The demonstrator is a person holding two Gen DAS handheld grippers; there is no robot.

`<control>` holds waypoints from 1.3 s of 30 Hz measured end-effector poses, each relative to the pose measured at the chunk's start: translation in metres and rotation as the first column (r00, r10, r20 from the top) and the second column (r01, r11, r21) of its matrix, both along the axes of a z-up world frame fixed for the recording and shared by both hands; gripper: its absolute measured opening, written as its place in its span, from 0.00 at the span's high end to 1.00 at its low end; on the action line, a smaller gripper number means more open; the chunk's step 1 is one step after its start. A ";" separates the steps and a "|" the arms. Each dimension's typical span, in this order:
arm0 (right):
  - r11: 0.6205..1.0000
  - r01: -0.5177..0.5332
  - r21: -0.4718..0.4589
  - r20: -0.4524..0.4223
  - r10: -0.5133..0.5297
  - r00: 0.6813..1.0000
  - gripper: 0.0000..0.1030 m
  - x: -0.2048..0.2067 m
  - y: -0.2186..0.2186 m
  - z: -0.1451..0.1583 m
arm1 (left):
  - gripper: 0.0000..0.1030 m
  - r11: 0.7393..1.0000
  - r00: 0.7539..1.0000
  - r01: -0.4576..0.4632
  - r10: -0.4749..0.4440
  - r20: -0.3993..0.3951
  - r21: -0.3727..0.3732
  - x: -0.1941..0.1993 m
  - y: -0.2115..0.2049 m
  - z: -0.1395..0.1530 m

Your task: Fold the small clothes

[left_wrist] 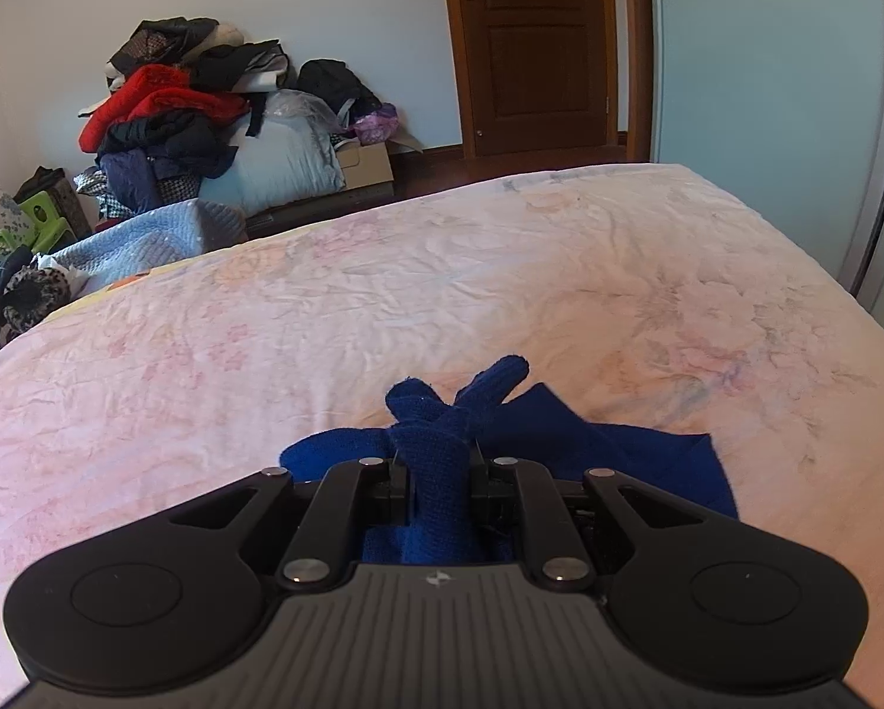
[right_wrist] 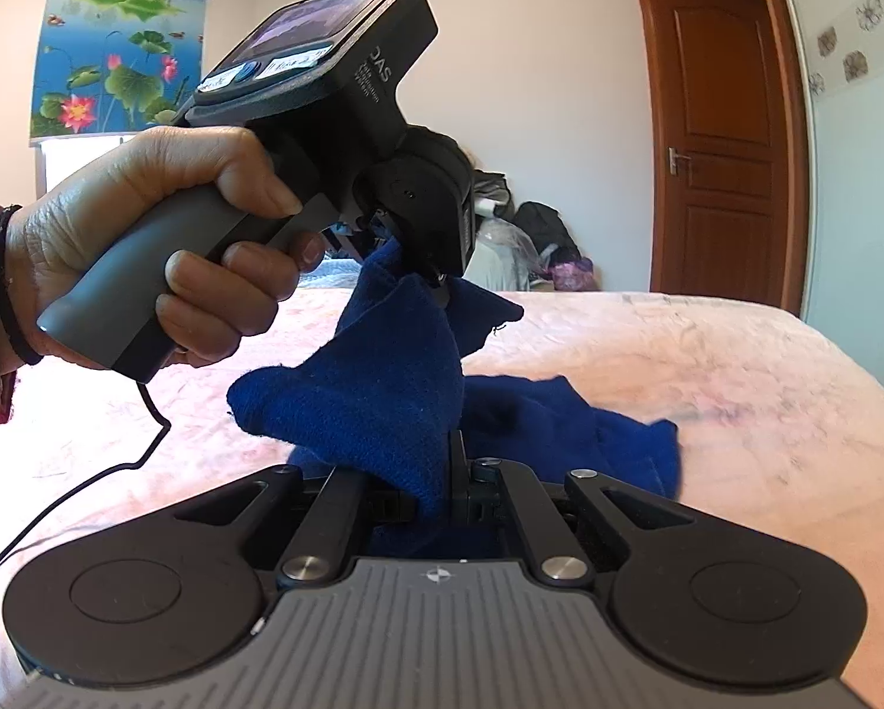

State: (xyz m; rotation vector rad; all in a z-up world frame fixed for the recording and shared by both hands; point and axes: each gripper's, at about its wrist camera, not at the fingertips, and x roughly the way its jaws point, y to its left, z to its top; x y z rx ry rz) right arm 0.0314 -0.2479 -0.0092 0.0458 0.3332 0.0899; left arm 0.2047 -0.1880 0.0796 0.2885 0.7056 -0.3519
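While both claws pinched the blue garment (right_wrist: 383, 366), left claw (left_wrist: 439, 472) and right claw (right_wrist: 442, 493) lifted one edge off the bed (left_wrist: 501, 272), apparently to fold it over.

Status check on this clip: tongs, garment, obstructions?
Left tongs and right tongs shut on dark blue knit garment. Part lifted, part on pink floral bedsheet. Nothing in the way.

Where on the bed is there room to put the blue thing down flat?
The pink bedsheet is bare from the blue cloth out to the far edge by the door, and on both sides. The clothes pile crowds the floor beyond the far-left corner.
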 end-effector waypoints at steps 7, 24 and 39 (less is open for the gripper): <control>0.995 0.026 0.092 -0.044 -0.022 0.999 0.94 0.000 -0.020 -0.009 | 0.88 1.000 1.000 0.023 -0.023 -0.014 0.009 -0.004 -0.027 -0.012; 0.940 0.072 0.334 -0.144 -0.024 0.989 0.94 0.002 -0.051 -0.037 | 0.87 0.998 0.997 0.060 -0.058 -0.057 0.022 -0.013 -0.059 -0.038; 0.842 0.132 0.524 -0.245 0.000 0.970 0.79 -0.007 -0.076 -0.056 | 0.21 0.977 0.998 0.052 -0.056 -0.014 -0.205 -0.015 -0.029 0.009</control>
